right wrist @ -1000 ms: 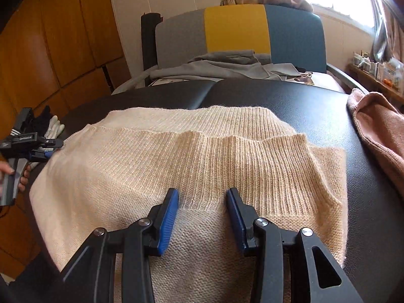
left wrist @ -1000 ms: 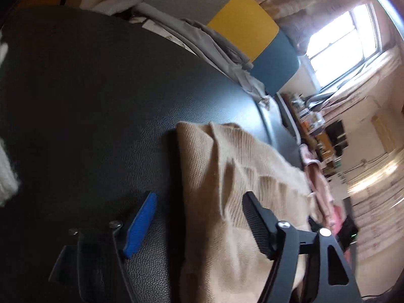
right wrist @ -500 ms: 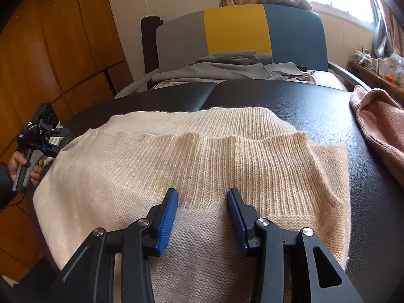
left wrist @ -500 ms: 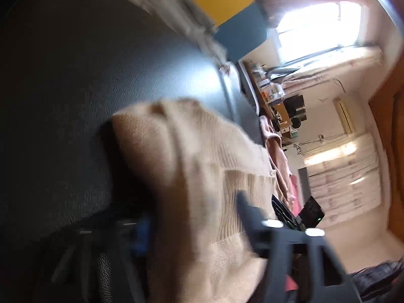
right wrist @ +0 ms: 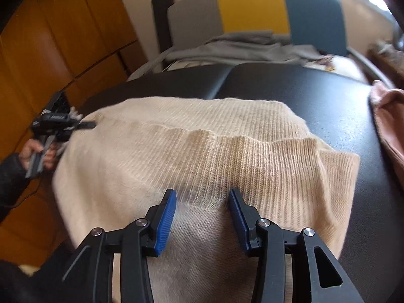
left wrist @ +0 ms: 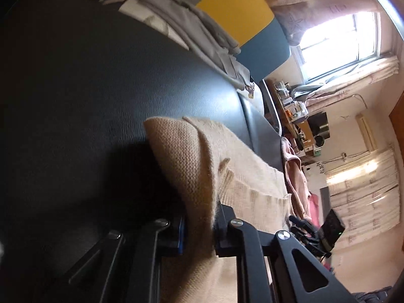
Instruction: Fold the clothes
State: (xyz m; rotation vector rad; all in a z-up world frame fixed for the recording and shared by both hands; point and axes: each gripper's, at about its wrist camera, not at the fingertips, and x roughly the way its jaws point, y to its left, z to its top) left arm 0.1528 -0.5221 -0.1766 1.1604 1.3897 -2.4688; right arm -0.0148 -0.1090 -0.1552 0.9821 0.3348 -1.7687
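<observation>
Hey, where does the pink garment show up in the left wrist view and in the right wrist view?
Left wrist view: the pink garment hangs right of centre, just beyond the far edge of the beige sweater.
Right wrist view: it lies at the far right edge on the black table.
Shared landmark: the chair's yellow back panel.

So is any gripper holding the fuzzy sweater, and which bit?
Yes. The left gripper has just closed on the side edge of the beige sweater. The right gripper is open above the ribbed hem, holding nothing.
</observation>
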